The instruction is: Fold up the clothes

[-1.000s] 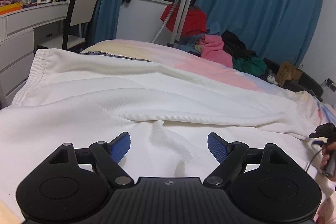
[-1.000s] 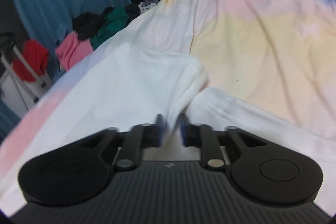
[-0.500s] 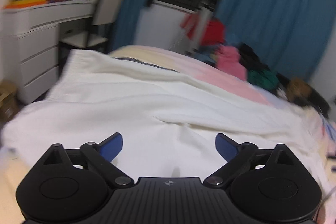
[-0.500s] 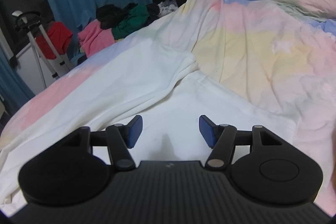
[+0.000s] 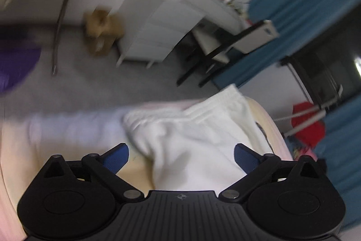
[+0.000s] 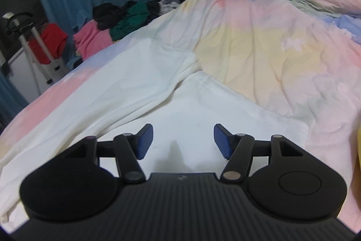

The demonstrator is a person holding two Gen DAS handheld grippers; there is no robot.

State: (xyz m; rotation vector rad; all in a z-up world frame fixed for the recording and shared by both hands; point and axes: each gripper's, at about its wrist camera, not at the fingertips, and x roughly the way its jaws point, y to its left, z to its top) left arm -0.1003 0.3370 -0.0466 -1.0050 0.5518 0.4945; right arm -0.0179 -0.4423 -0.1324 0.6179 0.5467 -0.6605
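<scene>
- The white garment [image 6: 144, 92], trousers by the look of its elastic waistband [image 5: 225, 101], lies spread on the bed [image 6: 270, 42], one long part overlapping another; the waistband end sits at the bed's corner, by the edge.
- That end is rumpled and close to the drop to the floor [image 5: 112, 87]; a pull toward the edge could drag it off, and the weight of hanging cloth would take more with it.
- The left gripper [image 5: 181, 156] hangs over the waistband end with fingers wide apart, holding nothing. Its view is smeared and tilted, so its height above the cloth is uncertain; closing at a misjudged height could pinch air, or catch the sheet with the cloth.
- The right gripper [image 6: 183, 140] is likewise spread and empty, just over a flat part of the garment. Pinching there would likely gather one layer only, leaving a crooked fold.
- The overlapped part has a soft ridge [image 6: 171, 89]; folding over it without smoothing would likely lock in a crease.
- The pile of clothes [image 6: 117, 22] at the far side is well apart and no hazard.
</scene>
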